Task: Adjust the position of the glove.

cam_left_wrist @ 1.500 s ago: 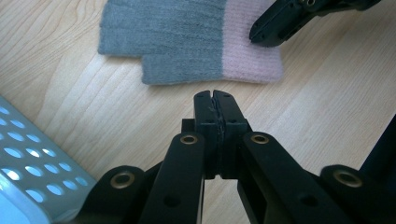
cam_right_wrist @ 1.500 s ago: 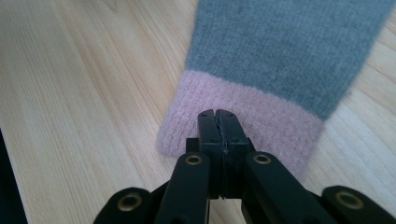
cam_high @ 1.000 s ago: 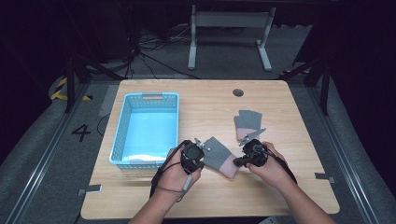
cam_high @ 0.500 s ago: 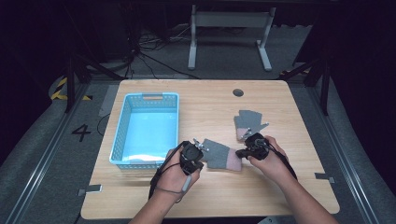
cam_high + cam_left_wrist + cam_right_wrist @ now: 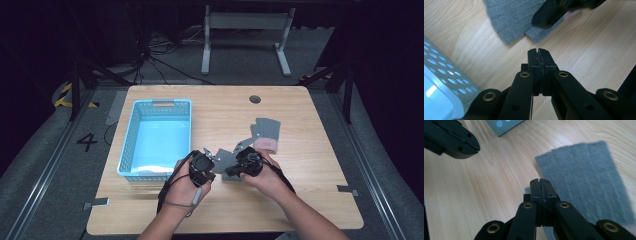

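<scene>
A flat grey sock point(image 5: 223, 156) lies on the wooden table point(image 5: 310, 175) between my two grippers. My left gripper point(image 5: 207, 159) is shut with nothing in it, its tips point(image 5: 539, 51) just short of the grey sock point(image 5: 510, 18). My right gripper point(image 5: 231, 170) is also shut and empty; its tips point(image 5: 540, 181) hover at the left edge of the grey sock point(image 5: 584, 177). Each gripper view catches the other gripper: the right gripper point(image 5: 554, 12) over the sock and the left gripper point(image 5: 452, 140) over bare wood.
A light blue plastic basket point(image 5: 131, 145) stands to the left, close to my left hand; its corner point(image 5: 441, 75) is right beside the left gripper. More grey socks point(image 5: 266, 129), one with a pink end point(image 5: 265, 145), lie behind my right hand. A cable hole point(image 5: 255, 99) is at the back.
My right gripper has slid left over the grey sock, toward the left gripper. The left gripper has hardly moved.
</scene>
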Motion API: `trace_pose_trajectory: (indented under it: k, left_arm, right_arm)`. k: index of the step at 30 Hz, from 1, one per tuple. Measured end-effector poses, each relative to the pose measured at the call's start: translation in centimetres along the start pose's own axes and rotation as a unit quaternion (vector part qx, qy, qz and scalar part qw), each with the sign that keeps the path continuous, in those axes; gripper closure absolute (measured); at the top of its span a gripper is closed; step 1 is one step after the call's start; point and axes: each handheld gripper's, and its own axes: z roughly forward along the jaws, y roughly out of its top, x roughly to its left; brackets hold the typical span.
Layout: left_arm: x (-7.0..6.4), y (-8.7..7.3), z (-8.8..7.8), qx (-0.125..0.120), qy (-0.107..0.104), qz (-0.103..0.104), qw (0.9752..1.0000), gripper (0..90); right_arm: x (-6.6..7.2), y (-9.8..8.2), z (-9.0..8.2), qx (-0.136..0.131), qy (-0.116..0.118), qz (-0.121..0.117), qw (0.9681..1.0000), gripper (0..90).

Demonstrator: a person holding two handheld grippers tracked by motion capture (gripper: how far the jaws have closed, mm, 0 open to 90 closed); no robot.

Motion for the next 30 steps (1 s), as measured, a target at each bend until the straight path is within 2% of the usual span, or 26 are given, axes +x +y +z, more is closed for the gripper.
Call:
trace_pose_trajectory:
  k: [8, 20, 30]
  left_arm:
    - [0.2, 0.1, -0.3, -0.004, -0.001, -0.002, 1.0, 89.2]
    - [0.1, 0.4, -0.1, -0.004, -0.005, 0.004, 1.0, 89.0]
    - [0.0, 0.7, -0.1, -0.005, -0.008, 0.007, 0.9999, 88.4]
  right_arm:
    - [0.2, 0.0, 1.9, 0.035, -0.01, -0.002, 0.9993, 90.0]
    - [1.1, -1.8, 1.0, 0.032, 0.003, 0.015, 0.9994, 90.0]
    - [2.2, -2.2, 0.7, 0.025, -0.008, 0.009, 0.9996, 90.0]
